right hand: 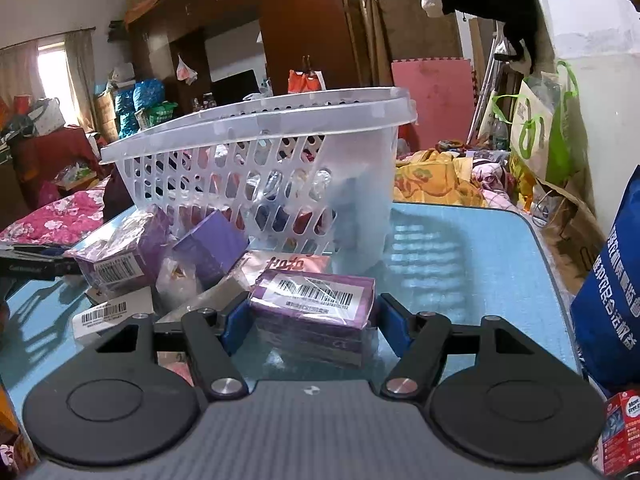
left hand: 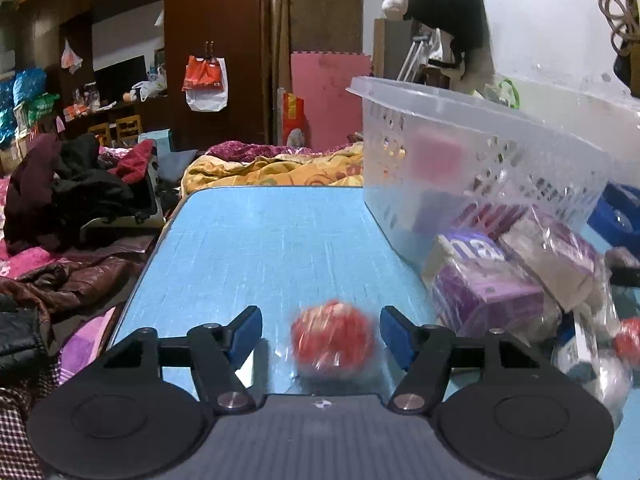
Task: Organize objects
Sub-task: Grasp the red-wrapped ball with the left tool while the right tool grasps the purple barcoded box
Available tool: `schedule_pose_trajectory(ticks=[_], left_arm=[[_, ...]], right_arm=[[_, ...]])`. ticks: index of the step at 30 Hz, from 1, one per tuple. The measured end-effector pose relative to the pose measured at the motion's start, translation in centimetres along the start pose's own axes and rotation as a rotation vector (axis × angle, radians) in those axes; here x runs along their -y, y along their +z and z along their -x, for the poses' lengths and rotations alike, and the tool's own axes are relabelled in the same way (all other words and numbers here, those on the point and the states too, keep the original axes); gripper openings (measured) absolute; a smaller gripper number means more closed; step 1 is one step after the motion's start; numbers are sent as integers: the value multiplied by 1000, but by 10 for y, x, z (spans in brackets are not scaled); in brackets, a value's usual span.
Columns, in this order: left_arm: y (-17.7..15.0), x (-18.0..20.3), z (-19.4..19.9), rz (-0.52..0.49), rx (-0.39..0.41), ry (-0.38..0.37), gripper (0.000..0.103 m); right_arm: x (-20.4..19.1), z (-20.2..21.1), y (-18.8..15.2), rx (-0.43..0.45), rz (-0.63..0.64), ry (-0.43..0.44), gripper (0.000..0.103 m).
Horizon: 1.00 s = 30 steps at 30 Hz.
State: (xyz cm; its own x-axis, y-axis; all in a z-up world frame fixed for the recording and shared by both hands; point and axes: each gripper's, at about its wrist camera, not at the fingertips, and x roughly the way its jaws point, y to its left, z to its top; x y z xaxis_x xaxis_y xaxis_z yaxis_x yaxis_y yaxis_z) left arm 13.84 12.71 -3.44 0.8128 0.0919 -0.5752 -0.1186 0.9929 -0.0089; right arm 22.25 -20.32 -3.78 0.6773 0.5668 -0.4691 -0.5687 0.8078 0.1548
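In the left wrist view the left gripper (left hand: 321, 332) sits low over the blue table (left hand: 256, 248) with its jaws spread wide, and a blurred red wrapped object (left hand: 333, 336) lies between the blue pads (left hand: 247, 330), nearer the pad at 3 o'clock but clear of both, so nothing is grasped. Beyond it at about 2 o'clock lies a heap of purple boxes in clear wrap (left hand: 492, 284), and behind those, at 1 o'clock, stands the white plastic basket (left hand: 440, 152), tilted with its rim raised. In the right wrist view the right gripper (right hand: 310, 320) has its jaws spread around a purple box with a barcode label (right hand: 314, 304); the pad at 9 o'clock looks to be against the box, while whether the pad at 3 o'clock touches it I cannot tell. At 10 o'clock more purple boxes (right hand: 120, 252) are piled against the basket (right hand: 256, 148), which stands at 12 o'clock on the table (right hand: 472, 264). A blue bag with white lettering (right hand: 616, 288) stands at 3 o'clock at the table's edge.
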Motion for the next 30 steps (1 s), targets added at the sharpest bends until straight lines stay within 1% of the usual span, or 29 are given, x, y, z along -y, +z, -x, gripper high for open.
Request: schedule_pose_trajectory(ticks=[2, 3, 7, 12, 14, 16, 18, 19, 22, 25, 27, 28, 30], left_arm=[[1, 1, -1, -5, -3, 6, 58], [1, 1, -2, -4, -2, 9, 54], [-1, -4, 6, 28, 54, 5, 53], [-2, -8, 13, 47, 99, -15, 53], [-3, -7, 19, 57, 130, -38, 53], [-1, -7, 26, 79, 158, -71, 53], [6, -5, 38, 89, 202, -94, 53], [11, -4, 44, 95, 224, -108, 53], [37, 5, 58, 97, 274, -153, 53], [81, 23, 57, 77, 295, -194, 53], [109, 36, 46, 69, 285, -201, 53], [123, 42, 36, 68, 269, -209, 53], [144, 53, 12, 78, 211, -225, 53]], right_arm=[[0, 0, -1, -3, 3, 0, 70], [-1, 1, -1, -1, 7, -2, 70], [-1, 3, -1, 6, 1, -3, 69], [-1, 10, -2, 49, 1, -11, 69], [-1, 15, -2, 79, 2, -16, 69], [-2, 21, -2, 109, 16, -38, 69], [-3, 31, 3, 134, 6, -20, 69], [-5, 38, 9, 154, 6, -9, 69], [-21, 59, 36, 234, 53, -13, 69], [-42, 64, 74, 285, 129, -17, 69], [-52, 52, 100, 293, 177, -53, 69], [-54, 40, 113, 276, 194, -71, 69], [-54, 14, 132, 232, 212, -97, 69]])
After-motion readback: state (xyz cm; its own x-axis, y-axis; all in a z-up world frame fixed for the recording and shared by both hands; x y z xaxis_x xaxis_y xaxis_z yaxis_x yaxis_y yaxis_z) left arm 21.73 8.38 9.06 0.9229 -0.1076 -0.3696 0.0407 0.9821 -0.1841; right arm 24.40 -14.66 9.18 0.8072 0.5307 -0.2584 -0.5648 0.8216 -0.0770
